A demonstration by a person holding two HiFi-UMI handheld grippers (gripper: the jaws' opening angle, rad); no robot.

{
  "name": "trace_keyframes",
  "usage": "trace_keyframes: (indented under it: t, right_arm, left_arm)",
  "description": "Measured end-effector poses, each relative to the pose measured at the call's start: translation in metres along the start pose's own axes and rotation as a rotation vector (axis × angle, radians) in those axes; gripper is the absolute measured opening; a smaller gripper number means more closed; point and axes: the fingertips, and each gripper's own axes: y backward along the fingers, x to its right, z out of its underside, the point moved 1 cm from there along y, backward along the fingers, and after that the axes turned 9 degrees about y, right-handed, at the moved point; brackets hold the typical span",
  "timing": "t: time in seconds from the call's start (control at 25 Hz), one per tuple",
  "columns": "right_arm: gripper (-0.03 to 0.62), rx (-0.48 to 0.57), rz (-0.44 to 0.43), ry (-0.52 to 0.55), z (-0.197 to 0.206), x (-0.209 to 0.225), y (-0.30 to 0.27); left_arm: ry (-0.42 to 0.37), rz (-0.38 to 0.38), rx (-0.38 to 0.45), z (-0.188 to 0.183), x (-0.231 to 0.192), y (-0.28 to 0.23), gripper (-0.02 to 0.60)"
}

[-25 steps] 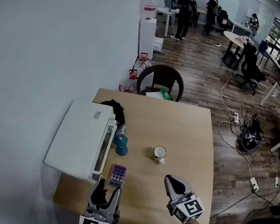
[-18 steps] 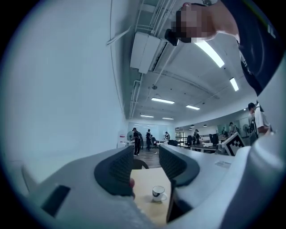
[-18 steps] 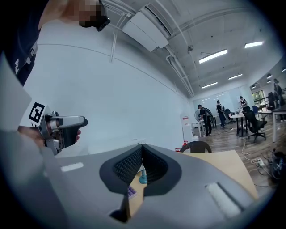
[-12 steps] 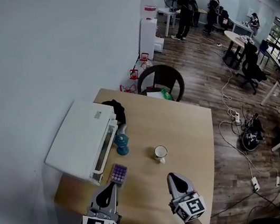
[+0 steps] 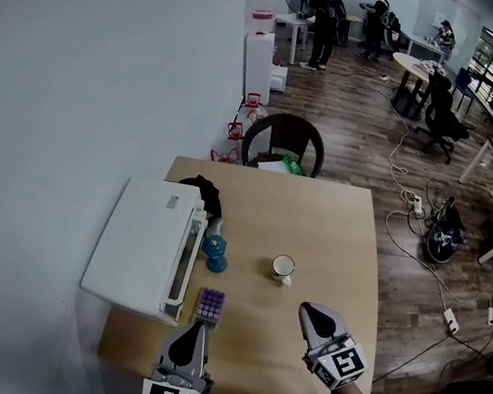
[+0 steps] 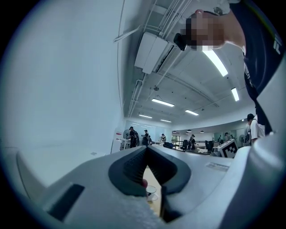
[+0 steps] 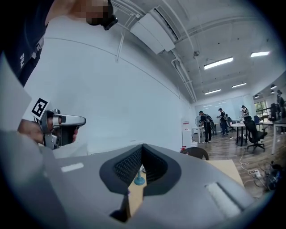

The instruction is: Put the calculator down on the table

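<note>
The calculator (image 5: 210,305), small with purple keys, lies flat on the wooden table (image 5: 327,224) near its front left. My left gripper (image 5: 196,333) sits just behind it, near the table's front edge, shut with nothing between its jaws. In the left gripper view the left gripper (image 6: 146,150) shows its dark pads meeting at the tip. My right gripper (image 5: 311,312) is further right along the front edge, also shut and empty. The right gripper view confirms this, with the right gripper (image 7: 143,147) closed at its tip.
A white cup (image 5: 282,268) stands mid-table. A blue object (image 5: 213,254) stands beside a white printer (image 5: 147,247) along the left wall. A dark chair (image 5: 286,142) is at the table's far side. People stand far back in the room.
The left gripper's jaws stood spread a second ago and are now closed on nothing. The calculator has not moved. The right gripper has shifted slightly.
</note>
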Motion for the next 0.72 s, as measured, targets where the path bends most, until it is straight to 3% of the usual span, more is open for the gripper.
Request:
trace_keyframes:
  t: [0.4, 0.52, 0.72]
  right_arm:
    - [0.005, 0.023, -0.030, 0.015, -0.009, -0.005, 0.004]
    - [0.005, 0.029, -0.033, 0.017, -0.008, -0.005, 0.005]
    - [0.005, 0.054, -0.043, 0.045, -0.014, 0.005, -0.008]
  left_arm:
    - [0.033, 0.011, -0.030, 0.007, 0.005, 0.001, 0.002]
    - [0.086, 0.023, -0.006, 0.005, 0.003, 0.001, 0.002]
    - [0.078, 0.040, 0.043, -0.005, -0.004, -0.011, 0.002]
